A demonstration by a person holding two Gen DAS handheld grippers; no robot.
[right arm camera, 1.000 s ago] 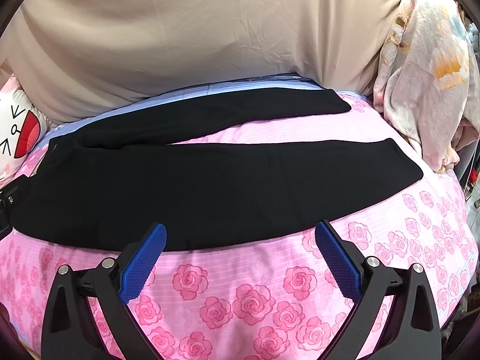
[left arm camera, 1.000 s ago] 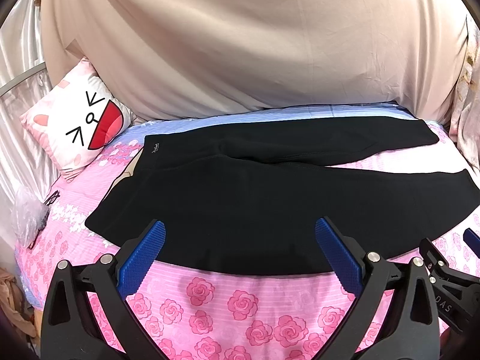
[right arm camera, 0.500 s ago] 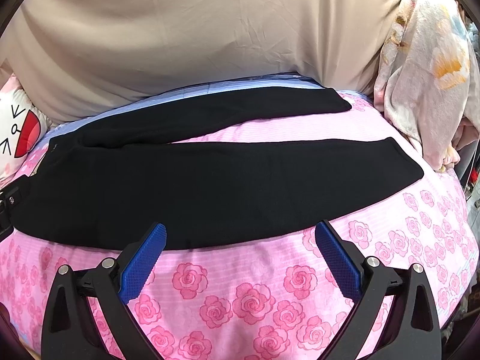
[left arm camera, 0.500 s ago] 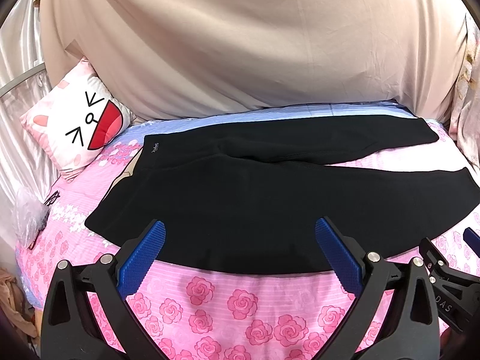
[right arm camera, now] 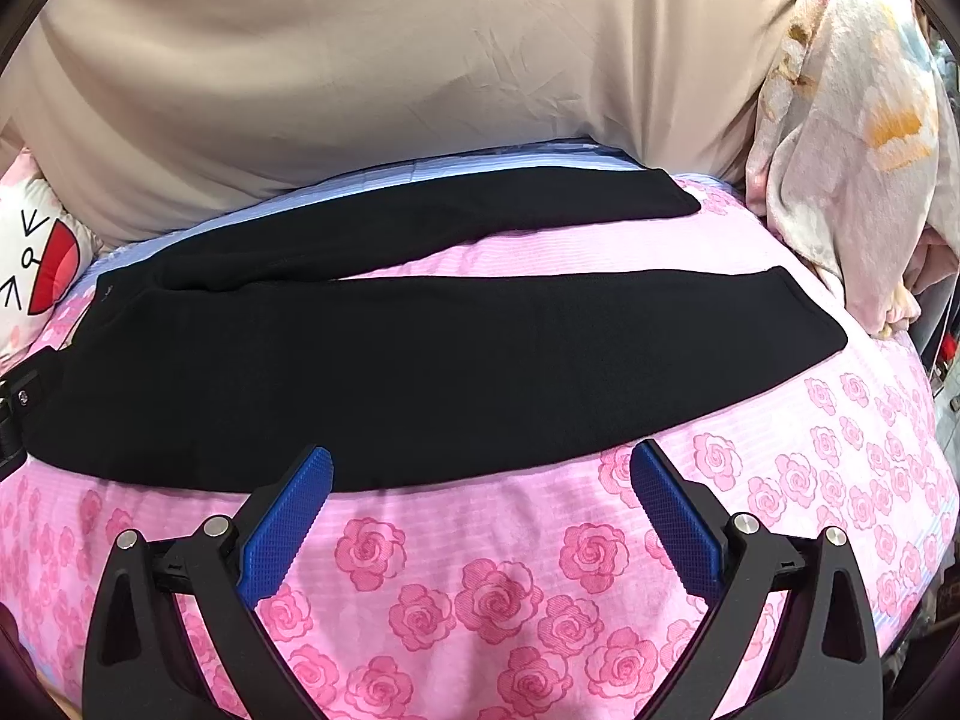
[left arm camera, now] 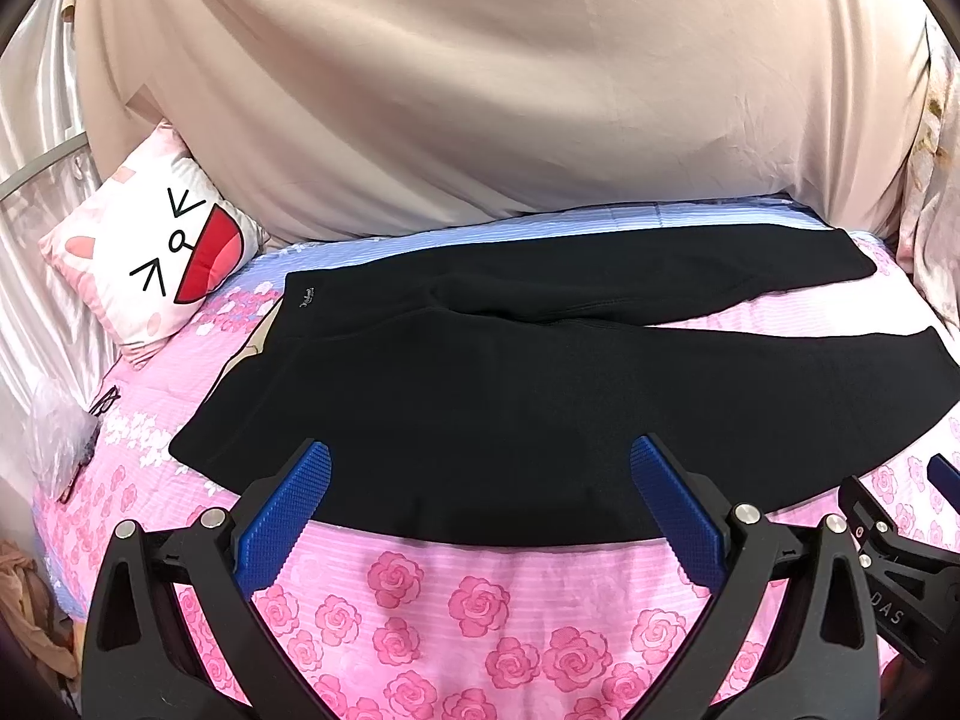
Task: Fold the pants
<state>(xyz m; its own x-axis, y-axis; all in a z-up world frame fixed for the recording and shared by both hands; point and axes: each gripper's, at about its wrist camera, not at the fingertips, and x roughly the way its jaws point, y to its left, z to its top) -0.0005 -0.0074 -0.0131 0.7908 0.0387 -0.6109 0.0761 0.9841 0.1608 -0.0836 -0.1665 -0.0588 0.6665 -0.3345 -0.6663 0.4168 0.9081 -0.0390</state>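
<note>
You're hovering both tools just short of the near edge of the pants (left arm camera: 540,408), nothing gripped yet. Left gripper (left arm camera: 480,468): jaws spread wide, empty, blue pads (left arm camera: 282,516) overlapping the near hem line close to the waist end. Right gripper (right arm camera: 480,468): also spread wide and empty, sitting over the rose-print bedsheet (right arm camera: 492,594) with the near leg (right arm camera: 450,360) just ahead.

Looks like you're sitting in the pre-grasp step of the first fold. The pants are lying flat and unfolded across the bed, waistband (left arm camera: 300,300) toward the cartoon pillow (left arm camera: 150,264), legs splayed apart in a V, far leg (right arm camera: 450,222) running along the blue strip of sheet by the beige drape (right arm camera: 390,60).

Next move is probably calling for pinching the near leg's edge at two points, waist side and cuff side, then carrying it over onto the far leg. Watch that you're pinching only pants fabric, not the sheet underneath.
</note>
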